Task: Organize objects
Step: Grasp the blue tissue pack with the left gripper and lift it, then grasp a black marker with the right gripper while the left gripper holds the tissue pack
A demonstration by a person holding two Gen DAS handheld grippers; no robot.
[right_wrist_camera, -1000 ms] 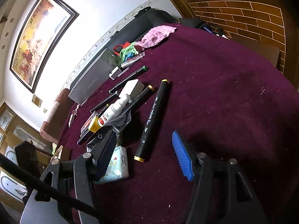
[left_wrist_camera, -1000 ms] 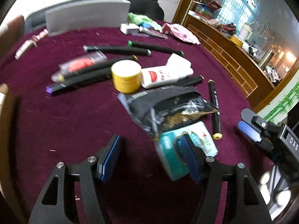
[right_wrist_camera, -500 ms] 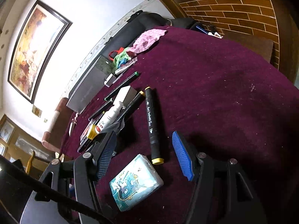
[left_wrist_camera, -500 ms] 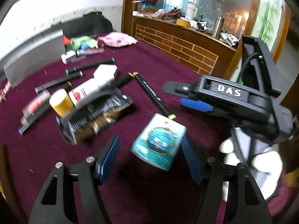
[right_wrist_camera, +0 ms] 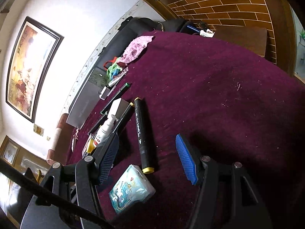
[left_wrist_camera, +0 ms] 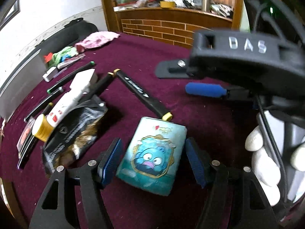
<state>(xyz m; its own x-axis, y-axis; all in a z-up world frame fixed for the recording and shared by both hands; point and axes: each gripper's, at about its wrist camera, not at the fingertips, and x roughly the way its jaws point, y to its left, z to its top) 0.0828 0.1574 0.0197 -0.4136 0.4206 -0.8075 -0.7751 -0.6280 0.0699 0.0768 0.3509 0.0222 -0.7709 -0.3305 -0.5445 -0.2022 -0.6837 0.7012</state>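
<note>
A teal tissue pack (left_wrist_camera: 152, 156) with a cartoon face lies on the maroon tablecloth (left_wrist_camera: 190, 61). My left gripper (left_wrist_camera: 152, 160) is open and straddles it, a pad on each side with small gaps. The pack also shows in the right wrist view (right_wrist_camera: 131, 188). My right gripper (right_wrist_camera: 148, 158) is open and empty, with a black marker (right_wrist_camera: 142, 135) with a yellow end between its pads. It shows in the left wrist view (left_wrist_camera: 207, 80) above the cloth at right.
A black snack bag (left_wrist_camera: 76, 126), a white bottle with a yellow cap (left_wrist_camera: 64, 106), several black markers (left_wrist_camera: 74, 76) and a white box (left_wrist_camera: 49, 74) lie to the left. Pink cloth (left_wrist_camera: 97, 40) and a grey case (right_wrist_camera: 85, 103) lie at the far edge. A brick counter (left_wrist_camera: 171, 28) stands beyond.
My left gripper swung to the right and closed in on the tissue pack, which now lies between its pads. The right gripper moved closer to the black marker.
</note>
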